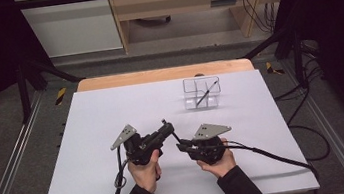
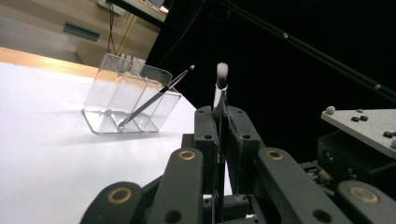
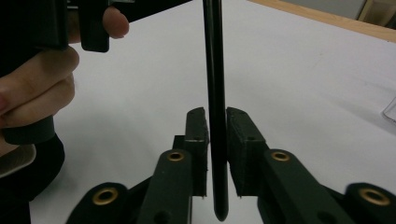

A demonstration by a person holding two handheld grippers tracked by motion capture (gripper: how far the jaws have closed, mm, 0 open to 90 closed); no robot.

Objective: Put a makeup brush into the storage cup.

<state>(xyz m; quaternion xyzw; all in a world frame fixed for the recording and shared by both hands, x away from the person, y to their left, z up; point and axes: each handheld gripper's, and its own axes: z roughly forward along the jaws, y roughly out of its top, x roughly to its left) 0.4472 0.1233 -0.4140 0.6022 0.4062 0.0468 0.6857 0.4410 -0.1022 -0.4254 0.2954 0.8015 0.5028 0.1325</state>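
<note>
a: starting at the left of the high view, what has the left gripper (image 1: 167, 126) got?

b: it is clenched on a makeup brush (image 2: 221, 88); in the left gripper view the pads pinch the shiny ferrule just under the pale bristles, which poke up at centre frame.

a: and to the right of it?

b: the right gripper (image 1: 182, 147), lower centre. the black handle runs between its jaws in the right gripper view, but a sliver of gap shows on each side, so i read it as released, not pressing.

a: how would the brush handle?

b: light, thin, stiff, and glossy enough to slip or swivel. grip the handle or ferrule, never the soft tuft.

a: farther right?

b: a clear organizer (image 1: 202, 93), upper right of centre, with another brush (image 1: 207, 94) leaning inside it, well apart from the hands.
</note>
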